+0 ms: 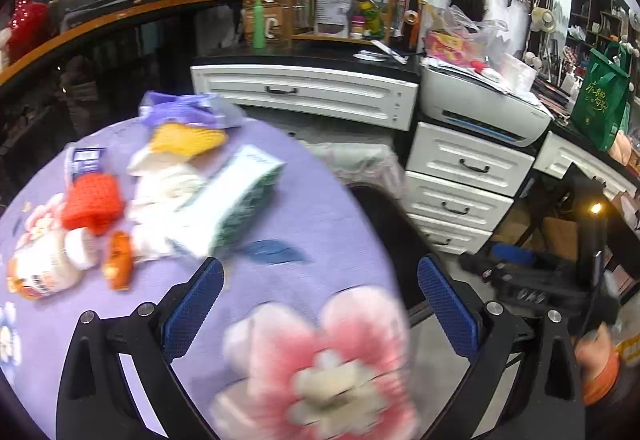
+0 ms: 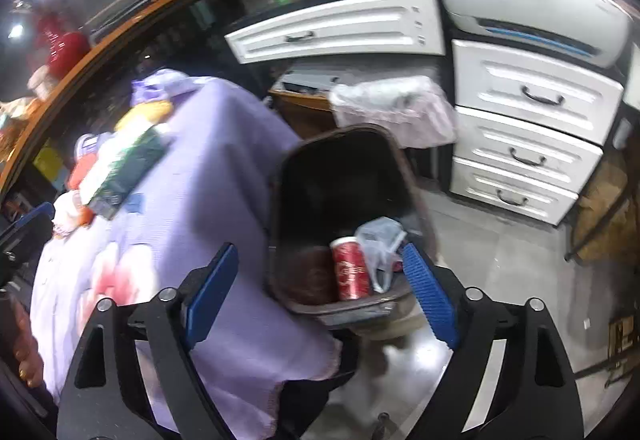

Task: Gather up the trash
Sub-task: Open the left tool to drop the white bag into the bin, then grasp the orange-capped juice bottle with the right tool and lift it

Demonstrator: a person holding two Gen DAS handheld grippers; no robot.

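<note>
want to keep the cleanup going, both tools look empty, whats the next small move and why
Probably bring the left tool forward and left to the pile on the purple tablecloth, starting with the green and white box nearest it. Its jaws are wide open with nothing between them, and the bin beside the table already holds a red can and a plastic bag.

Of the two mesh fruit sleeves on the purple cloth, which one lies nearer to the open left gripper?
The orange-red mesh sleeve; the yellow one lies further back, near the table's far edge.
</note>
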